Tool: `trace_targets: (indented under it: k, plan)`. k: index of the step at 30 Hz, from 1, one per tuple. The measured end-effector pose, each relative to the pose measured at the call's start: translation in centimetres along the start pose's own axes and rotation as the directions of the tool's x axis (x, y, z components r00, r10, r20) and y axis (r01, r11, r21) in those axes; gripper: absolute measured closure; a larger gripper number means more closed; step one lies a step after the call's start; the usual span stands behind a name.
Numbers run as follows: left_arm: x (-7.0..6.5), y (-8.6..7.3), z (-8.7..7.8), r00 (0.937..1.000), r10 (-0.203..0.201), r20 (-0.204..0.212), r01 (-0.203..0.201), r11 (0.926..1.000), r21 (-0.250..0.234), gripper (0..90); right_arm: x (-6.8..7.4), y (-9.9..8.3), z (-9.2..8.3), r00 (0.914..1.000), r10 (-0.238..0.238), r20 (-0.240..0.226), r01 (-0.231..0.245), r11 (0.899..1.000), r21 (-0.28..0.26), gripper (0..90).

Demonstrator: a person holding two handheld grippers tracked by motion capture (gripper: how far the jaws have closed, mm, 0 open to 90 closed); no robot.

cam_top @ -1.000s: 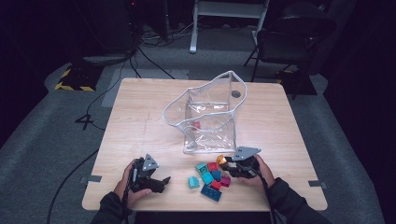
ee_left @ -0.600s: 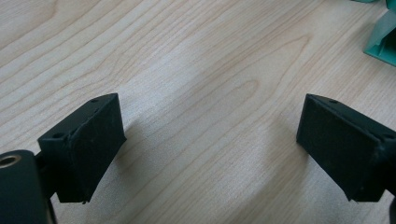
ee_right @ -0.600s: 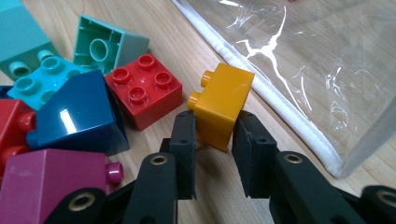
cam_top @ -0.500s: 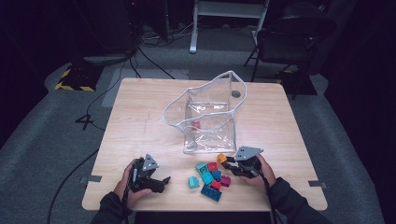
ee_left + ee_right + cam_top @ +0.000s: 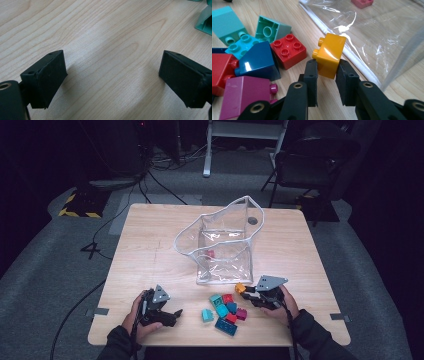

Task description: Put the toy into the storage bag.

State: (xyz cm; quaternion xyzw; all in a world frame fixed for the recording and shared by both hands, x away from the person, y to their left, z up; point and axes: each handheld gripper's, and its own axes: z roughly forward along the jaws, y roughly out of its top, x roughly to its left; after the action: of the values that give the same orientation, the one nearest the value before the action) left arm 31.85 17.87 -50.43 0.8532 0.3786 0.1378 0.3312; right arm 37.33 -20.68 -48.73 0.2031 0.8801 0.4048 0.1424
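My right gripper (image 5: 327,64) is shut on an orange brick (image 5: 329,56), pinching its lower end just above the table. In the high view the right gripper (image 5: 248,292) holds the orange brick (image 5: 240,288) beside the front edge of a clear plastic bag (image 5: 220,245). A pink brick (image 5: 210,254) lies inside the bag. My left gripper (image 5: 175,313) rests on the table at the front left. Its jaws stand open over bare wood in the left gripper view (image 5: 112,67).
Several loose bricks lie left of the right gripper: a red one (image 5: 289,51), a teal one (image 5: 272,30), a dark blue one (image 5: 258,61) and a magenta one (image 5: 244,96). The wooden table (image 5: 150,245) has bare room at left. A chair (image 5: 310,160) stands beyond it.
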Motion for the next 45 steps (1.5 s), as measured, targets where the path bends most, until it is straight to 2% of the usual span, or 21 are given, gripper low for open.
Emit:
trace_targets:
  k: [6, 20, 28, 33, 45]
  plan:
    - [0.0, 0.0, 0.0, 1.0000, 0.000, 0.000, 0.000, 1.0000, 0.000, 7.9, -0.1, 0.3, -0.8, 1.0000, 0.000, 0.001, 0.000, 1.000, -0.023, 72.1]
    - [0.0, 0.0, 0.0, 1.0000, 0.000, 0.000, 0.000, 1.0000, 0.000, 7.9, -0.5, 2.1, -4.1, 1.0000, 0.003, 0.006, -0.002, 0.991, -0.130, 72.1]
    - [0.0, 0.0, 0.0, 1.0000, 0.000, 0.000, 0.000, 1.0000, 0.001, 7.7, -1.1, 4.4, -6.7, 0.9998, 0.004, 0.019, 0.001, 0.975, -0.222, 72.1]
    - [0.0, 0.0, 0.0, 1.0000, 0.000, 0.000, 0.000, 1.0000, 0.001, 7.7, -1.1, 5.5, -7.7, 0.9991, -0.012, 0.042, 0.022, 0.969, -0.248, 72.1]
    - [0.0, 0.0, 0.0, 1.0000, 0.001, 0.002, -0.001, 1.0000, 0.001, 7.5, -1.6, 8.3, -10.0, 0.9970, -0.015, 0.075, 0.038, 0.948, -0.316, 72.1]
